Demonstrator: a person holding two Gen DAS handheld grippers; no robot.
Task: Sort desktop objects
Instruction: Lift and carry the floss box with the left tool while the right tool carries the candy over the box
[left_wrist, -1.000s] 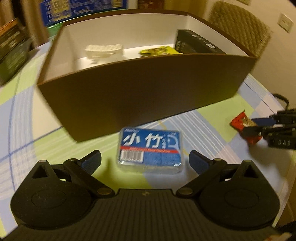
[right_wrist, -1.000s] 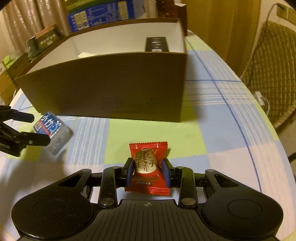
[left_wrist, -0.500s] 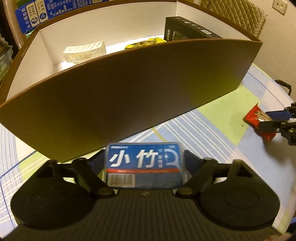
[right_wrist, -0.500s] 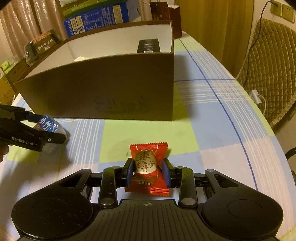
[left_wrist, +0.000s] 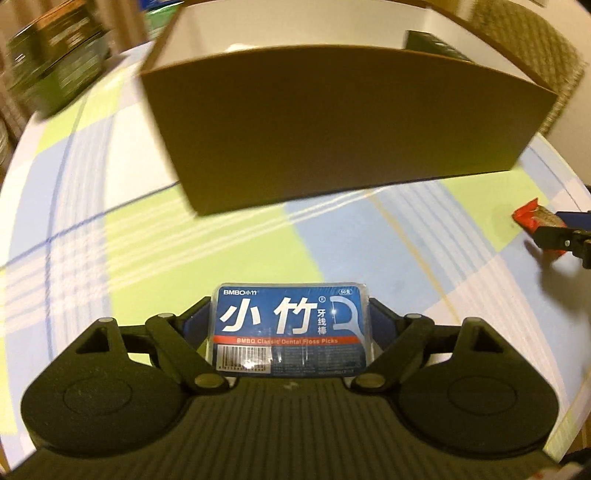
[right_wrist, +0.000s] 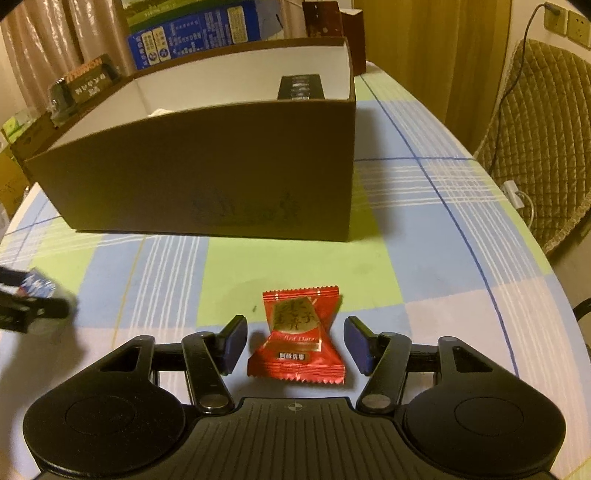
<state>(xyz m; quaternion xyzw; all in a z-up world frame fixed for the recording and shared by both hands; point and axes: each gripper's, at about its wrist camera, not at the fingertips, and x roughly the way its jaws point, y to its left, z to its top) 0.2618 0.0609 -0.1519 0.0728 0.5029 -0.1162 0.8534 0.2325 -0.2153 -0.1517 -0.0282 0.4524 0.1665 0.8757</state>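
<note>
Floss-pick box (left_wrist: 291, 328) sits clamped crosswise in my left gripper (left_wrist: 291, 325), at the bottom centre of the left wrist frame, its blue label facing up and its long axis running left to right between the pads. The cardboard box (left_wrist: 332, 122) fills the upper middle of that frame, straight ahead of the fingers, its near wall facing me across a strip of checked tablecloth (left_wrist: 155, 236). So I judge the carry is forward and up over that wall, with the pack's long side roughly parallel to it.

My right gripper (right_wrist: 295, 345) is letting go: its jaws are opening, and the red candy packet (right_wrist: 297, 338) lies flat on the cloth between them at lower centre, both blue pads clear of the wrapper. Its long axis points away from me toward the cardboard box, which stands in the upper centre of that frame.

My left is the only hand with a grip, so it should lead.
</note>
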